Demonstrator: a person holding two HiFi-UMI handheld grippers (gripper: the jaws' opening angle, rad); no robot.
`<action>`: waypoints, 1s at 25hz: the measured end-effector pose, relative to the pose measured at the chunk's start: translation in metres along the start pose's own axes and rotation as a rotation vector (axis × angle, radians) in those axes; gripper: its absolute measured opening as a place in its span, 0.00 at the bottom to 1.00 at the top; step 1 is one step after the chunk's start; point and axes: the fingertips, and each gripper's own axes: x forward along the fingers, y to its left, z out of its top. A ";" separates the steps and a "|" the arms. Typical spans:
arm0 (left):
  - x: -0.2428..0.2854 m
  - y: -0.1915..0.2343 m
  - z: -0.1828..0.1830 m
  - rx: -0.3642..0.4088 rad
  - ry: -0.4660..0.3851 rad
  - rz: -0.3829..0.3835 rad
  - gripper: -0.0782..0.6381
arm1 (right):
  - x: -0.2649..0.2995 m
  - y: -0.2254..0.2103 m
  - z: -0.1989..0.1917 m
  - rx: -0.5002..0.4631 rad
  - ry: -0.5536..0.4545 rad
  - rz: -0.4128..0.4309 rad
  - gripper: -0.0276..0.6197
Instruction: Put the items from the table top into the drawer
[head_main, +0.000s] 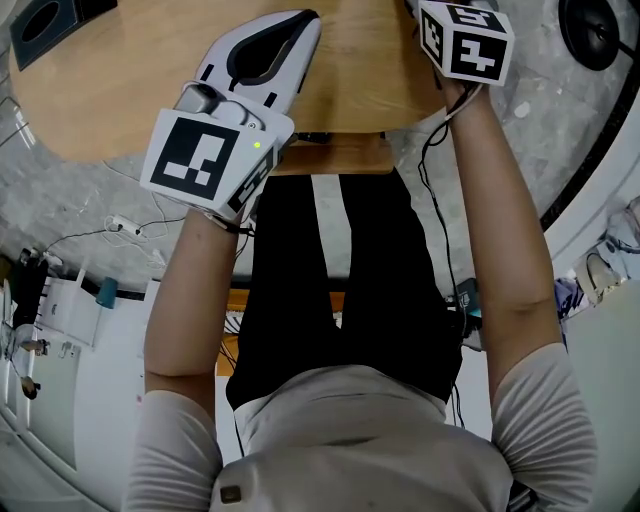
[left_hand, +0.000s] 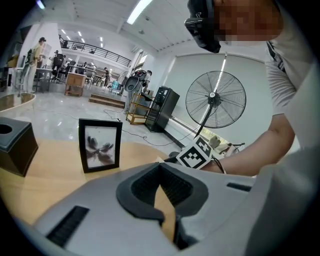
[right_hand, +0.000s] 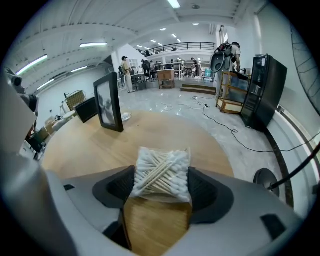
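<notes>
A clear pack of cotton swabs (right_hand: 162, 162) lies on the round wooden table (head_main: 120, 90). My right gripper (right_hand: 161, 181) stands open around it, one pad on each side of the pack. In the head view only that gripper's marker cube (head_main: 465, 40) shows, at the top right. My left gripper (head_main: 308, 22) hovers over the table's near edge, its jaws shut with nothing between them; bare wood shows behind its pads (left_hand: 142, 187). A wooden panel (head_main: 330, 158), perhaps the drawer front, juts from under the table's near edge.
A black picture frame (left_hand: 100, 145) stands upright further back on the table, also seen as the frame (right_hand: 110, 102) at the right gripper view's left. A black box (left_hand: 15, 147) sits at the far left. A standing fan (left_hand: 216, 100) and cables are on the floor beyond.
</notes>
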 end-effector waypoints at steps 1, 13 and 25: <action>0.000 0.001 0.000 -0.001 -0.001 0.000 0.12 | 0.001 0.000 0.000 -0.009 -0.003 -0.002 0.54; -0.023 -0.002 -0.005 0.004 -0.012 0.002 0.12 | -0.014 0.017 0.003 -0.004 -0.022 -0.031 0.53; -0.116 -0.007 -0.018 0.024 -0.043 0.002 0.12 | -0.074 0.088 -0.005 0.009 -0.058 -0.071 0.53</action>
